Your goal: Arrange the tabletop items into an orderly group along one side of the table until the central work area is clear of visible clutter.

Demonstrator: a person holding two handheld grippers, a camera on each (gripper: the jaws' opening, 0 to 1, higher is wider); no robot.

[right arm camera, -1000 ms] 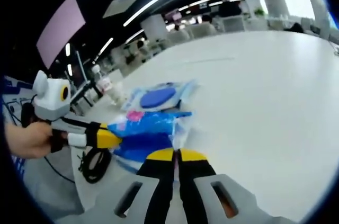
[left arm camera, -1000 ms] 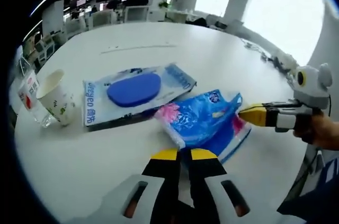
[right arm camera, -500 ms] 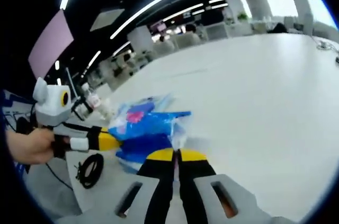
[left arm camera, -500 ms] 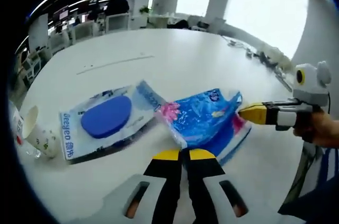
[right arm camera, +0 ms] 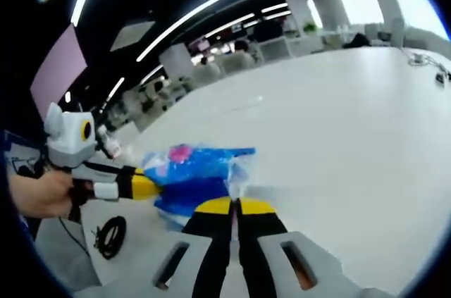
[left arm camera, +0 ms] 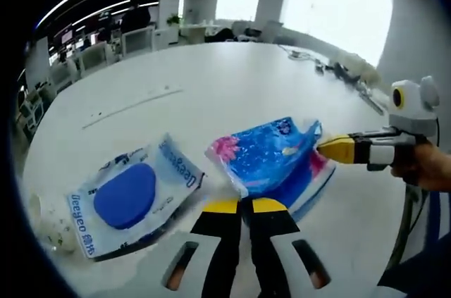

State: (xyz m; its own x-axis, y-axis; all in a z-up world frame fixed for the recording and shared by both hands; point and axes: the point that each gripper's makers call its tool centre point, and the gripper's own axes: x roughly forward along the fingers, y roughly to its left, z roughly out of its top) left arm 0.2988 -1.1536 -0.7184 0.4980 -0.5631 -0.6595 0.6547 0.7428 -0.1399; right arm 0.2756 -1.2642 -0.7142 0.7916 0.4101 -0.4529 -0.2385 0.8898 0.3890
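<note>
Both tongs are pinching the same blue bag (left arm camera: 271, 160) from opposite edges. In the left gripper view, the left gripper (left arm camera: 240, 206) is pressing its yellow-tipped jaws together on the bag's near edge, and the bag is spreading out just ahead of the tips over the white table (left arm camera: 232, 79). The right gripper (left arm camera: 318, 149) is coming in from the right of that view, its yellow tips closed on the bag's far corner, with a hand (left arm camera: 423, 171) wrapped around its grip.

To the left of the left gripper's jaws, a wipes pack (left arm camera: 130, 196) with a blue oval lid is lying flat on the table, just beside the bag, the two edges close but not clearly touching. Farther left, at the edge of the view, a paper cup (left arm camera: 49, 224) is showing only as a blur.

In the right gripper view, the right gripper (right arm camera: 234, 206) is clamping the bag (right arm camera: 194, 175) directly ahead of its closed tips. The left gripper (right arm camera: 158, 187) is reaching in from the left, held by a hand (right arm camera: 39, 196), its tips buried in the bag's other edge. Below it, beyond the table edge, a coiled black cable (right arm camera: 109, 236) is lying.
</note>
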